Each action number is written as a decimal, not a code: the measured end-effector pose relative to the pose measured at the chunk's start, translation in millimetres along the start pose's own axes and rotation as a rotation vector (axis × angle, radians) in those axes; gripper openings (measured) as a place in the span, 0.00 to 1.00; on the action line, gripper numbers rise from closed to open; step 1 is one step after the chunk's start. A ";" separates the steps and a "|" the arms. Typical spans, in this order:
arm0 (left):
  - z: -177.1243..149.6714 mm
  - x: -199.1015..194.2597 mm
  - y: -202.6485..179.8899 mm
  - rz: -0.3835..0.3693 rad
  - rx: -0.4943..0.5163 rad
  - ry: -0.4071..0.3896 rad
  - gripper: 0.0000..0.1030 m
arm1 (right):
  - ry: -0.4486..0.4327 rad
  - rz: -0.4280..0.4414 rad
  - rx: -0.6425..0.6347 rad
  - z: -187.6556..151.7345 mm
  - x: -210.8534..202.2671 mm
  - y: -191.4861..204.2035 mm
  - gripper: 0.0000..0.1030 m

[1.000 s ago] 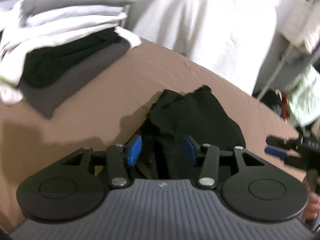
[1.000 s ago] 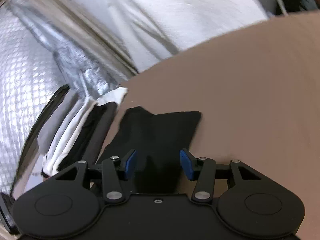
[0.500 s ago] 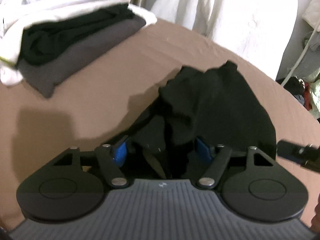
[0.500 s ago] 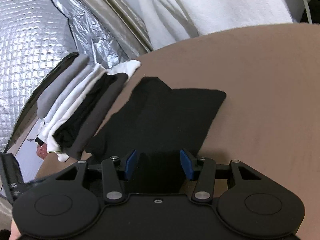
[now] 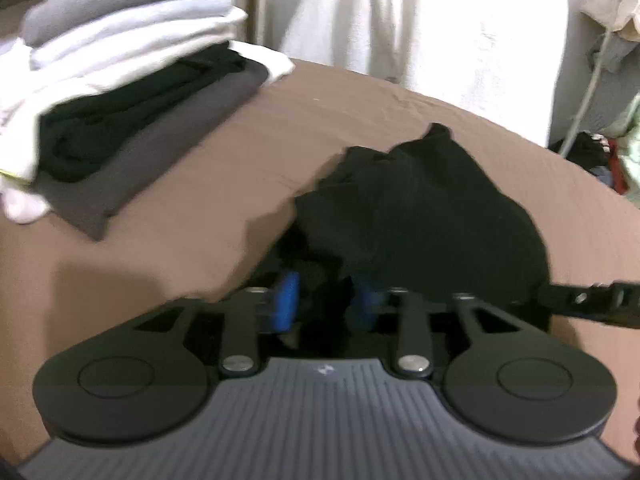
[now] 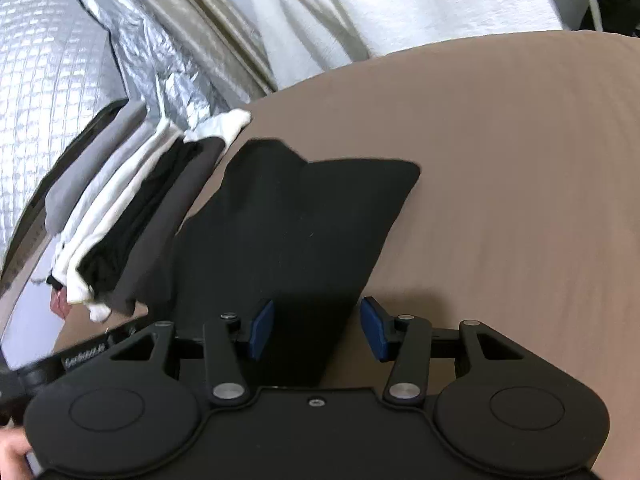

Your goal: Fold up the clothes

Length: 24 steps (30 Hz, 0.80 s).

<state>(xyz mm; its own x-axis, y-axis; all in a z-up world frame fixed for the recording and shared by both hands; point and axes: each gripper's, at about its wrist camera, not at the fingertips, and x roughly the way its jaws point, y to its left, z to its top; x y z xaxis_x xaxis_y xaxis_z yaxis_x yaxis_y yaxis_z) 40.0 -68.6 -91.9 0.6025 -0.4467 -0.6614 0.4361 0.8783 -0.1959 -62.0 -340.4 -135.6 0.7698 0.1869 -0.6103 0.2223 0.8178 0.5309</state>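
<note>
Black garment lies on the brown bed sheet, near edge toward both grippers, far end spread flat on the sheet. In the right wrist view the same garment shows as a flat dark panel with one notched far corner, its left edge just beside the stack of folded clothes.

Left gripper: blue pads partly buried in bunched black cloth. Jaws are closing, with a fold of the garment between them. View is blurred here; the right pad is half hidden by the fabric, and I cannot tell whether the pads press on it yet.

Right gripper: jaws set apart, blue pads standing on either side of a narrow strip of the garment. The left pad sits at the cloth's edge; the right pad shows a gap of bare sheet between it and the cloth. Not clamped.

Stack of folded clothes sits at the far left of the bed: grey, white, black, dark grey layers. White cloth hangs behind the bed. Silver quilted foil covers the wall at left.
</note>
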 end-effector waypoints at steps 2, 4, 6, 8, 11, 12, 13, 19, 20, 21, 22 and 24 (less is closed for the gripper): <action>-0.8 7.4 0.2 -0.025 -0.033 0.036 0.72 | 0.015 0.009 -0.011 -0.7 0.9 4.2 0.52; -2.8 15.3 -0.3 0.007 -0.039 0.085 0.72 | 0.019 0.010 -0.030 -1.3 0.2 8.8 0.52; -4.3 16.1 1.5 0.017 -0.051 0.085 0.72 | 0.024 0.003 -0.056 -2.2 -0.6 12.6 0.52; -5.0 12.4 1.6 0.021 -0.045 0.056 0.22 | 0.027 -0.003 -0.069 -3.2 -1.0 14.3 0.52; -4.7 8.0 -11.7 0.074 0.075 0.041 0.07 | 0.029 -0.002 -0.064 -3.6 -0.2 12.7 0.52; -3.6 -2.6 -17.2 0.089 0.108 0.006 0.07 | 0.030 -0.002 -0.062 -3.7 0.6 11.7 0.52; -1.8 -17.6 -23.2 0.101 0.140 -0.046 0.06 | 0.030 -0.005 -0.063 -3.7 1.4 10.5 0.52; -13.0 -46.2 -30.9 0.179 0.192 -0.073 0.07 | -0.015 -0.013 -0.038 -0.9 -6.1 3.7 0.56; -21.7 -31.9 -24.3 0.193 0.169 -0.002 0.08 | -0.013 -0.014 -0.039 -0.4 -5.4 3.4 0.56; -30.4 -17.6 -17.7 0.206 0.146 0.069 0.08 | -0.007 -0.019 -0.044 -0.7 -3.3 3.4 0.56; -39.1 -3.2 -11.2 0.219 0.123 0.140 0.10 | 0.000 -0.020 -0.046 -1.2 -1.0 3.1 0.57; -30.3 -9.7 -8.5 0.225 0.100 0.141 0.15 | 0.008 -0.016 -0.039 -3.6 3.3 1.9 0.59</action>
<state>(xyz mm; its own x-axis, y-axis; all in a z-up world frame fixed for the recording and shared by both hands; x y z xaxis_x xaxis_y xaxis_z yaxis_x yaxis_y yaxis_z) 10.2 -66.6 -105.8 0.5957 -0.2079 -0.7758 0.3700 0.9284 0.0353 -61.2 -336.3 -138.7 0.7613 0.1776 -0.6236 0.2115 0.8411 0.4978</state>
